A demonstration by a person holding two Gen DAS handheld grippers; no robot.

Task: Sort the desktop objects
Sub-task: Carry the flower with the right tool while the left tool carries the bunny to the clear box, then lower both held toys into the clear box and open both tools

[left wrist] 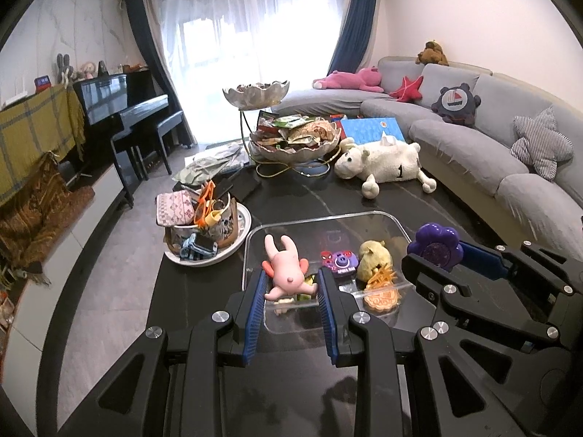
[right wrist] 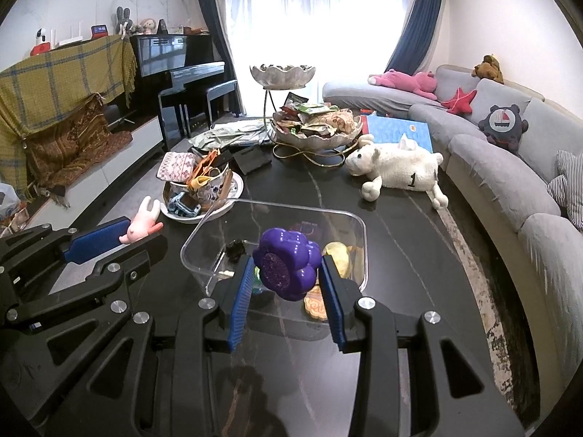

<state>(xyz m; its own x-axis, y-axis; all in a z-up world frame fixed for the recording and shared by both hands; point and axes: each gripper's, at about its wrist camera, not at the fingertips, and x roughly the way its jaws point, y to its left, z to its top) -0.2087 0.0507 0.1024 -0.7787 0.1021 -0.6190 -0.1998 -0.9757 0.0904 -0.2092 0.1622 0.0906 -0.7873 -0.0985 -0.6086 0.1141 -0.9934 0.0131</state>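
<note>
A clear plastic box sits on the black table and holds several small toys, among them a yellow figure and a spider-themed toy camera. My left gripper is shut on a pink rabbit toy and holds it over the box's near left part; it also shows in the right wrist view. My right gripper is shut on a purple flower toy over the box's near edge; the flower also shows in the left wrist view.
A white plate piled with a pouch, orange glasses and other items stands left of the box. A plush sheep lies behind it. A two-tier snack bowl stand is at the back. A grey sofa runs along the right.
</note>
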